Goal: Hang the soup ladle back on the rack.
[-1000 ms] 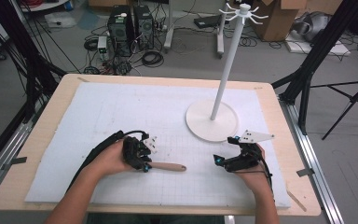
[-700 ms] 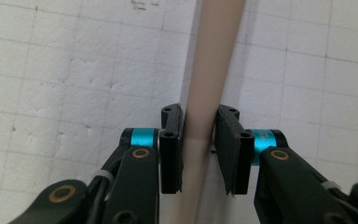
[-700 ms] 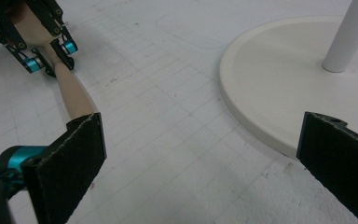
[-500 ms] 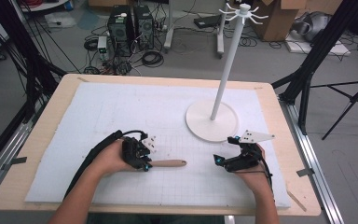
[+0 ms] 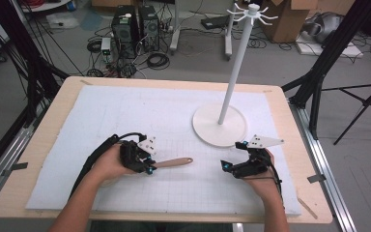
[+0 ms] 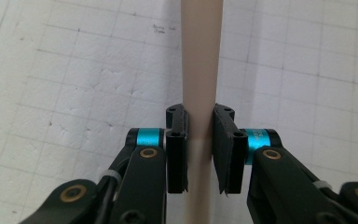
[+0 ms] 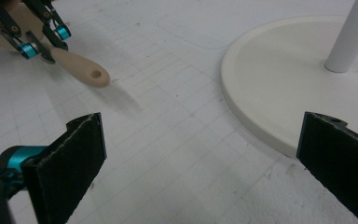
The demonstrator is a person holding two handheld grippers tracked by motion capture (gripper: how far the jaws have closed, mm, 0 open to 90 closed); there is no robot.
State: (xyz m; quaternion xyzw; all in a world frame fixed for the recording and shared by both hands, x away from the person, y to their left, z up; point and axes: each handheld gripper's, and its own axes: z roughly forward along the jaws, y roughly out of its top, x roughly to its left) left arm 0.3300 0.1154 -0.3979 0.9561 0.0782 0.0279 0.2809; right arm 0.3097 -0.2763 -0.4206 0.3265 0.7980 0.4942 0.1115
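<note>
While the left gripper [image 6: 199,140] clamped the wooden handle [image 5: 174,162], the right gripper [image 5: 232,163] waited wide open.

The handle lay low over the white mat [image 5: 125,111] near the desk's [image 5: 290,116] front edge — its holed end pointing toward the right gripper, which held nothing, just beside the white stand's round base [image 7: 270,79].

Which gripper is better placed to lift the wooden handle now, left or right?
Left. The left gripper is already shut on the wooden handle; the right gripper is open and apart from it.
</note>
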